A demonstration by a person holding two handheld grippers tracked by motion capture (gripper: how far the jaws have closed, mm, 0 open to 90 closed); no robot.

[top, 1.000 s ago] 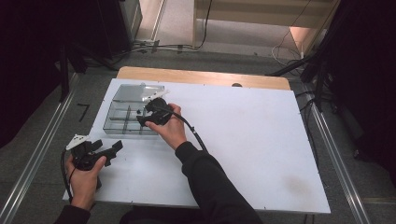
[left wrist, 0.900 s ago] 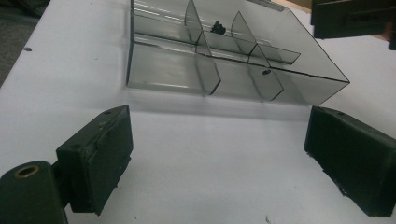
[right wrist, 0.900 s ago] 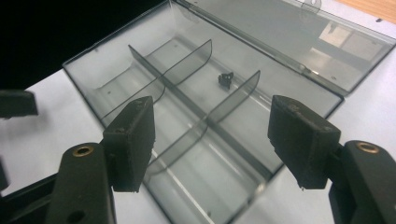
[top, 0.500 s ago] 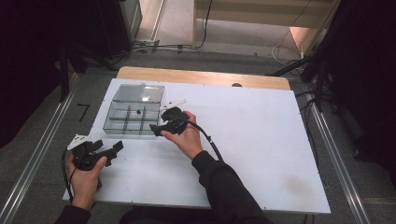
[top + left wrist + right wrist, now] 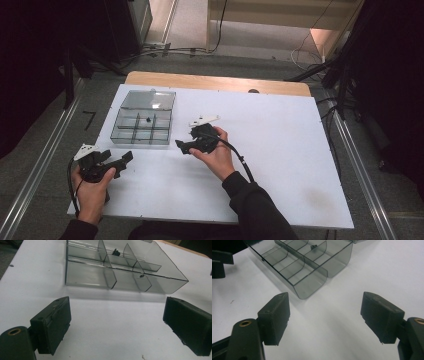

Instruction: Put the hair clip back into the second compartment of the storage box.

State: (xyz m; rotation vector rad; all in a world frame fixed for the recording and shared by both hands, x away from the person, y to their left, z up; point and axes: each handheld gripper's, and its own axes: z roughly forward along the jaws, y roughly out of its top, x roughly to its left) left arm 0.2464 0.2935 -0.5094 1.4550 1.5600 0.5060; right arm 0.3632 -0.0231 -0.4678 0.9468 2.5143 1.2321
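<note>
Now the right gripper (image 5: 192, 144) has drawn back from the clear divided box (image 5: 143, 124) near the bench's far-left corner, jaws wide and empty. A small dark part (image 5: 148, 119) lies in a middle compartment, probably just dropped. Left gripper (image 5: 116, 162) waits near the left edge, jaws wide.

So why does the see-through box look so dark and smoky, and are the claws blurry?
High view: the box is grey-tinted plastic, with bright glare on its open lid. Left gripper view: the box casts a soft shadow on the white table; the left claw looks slightly soft up close. Right gripper view: the right claw is fairly sharp.
</note>
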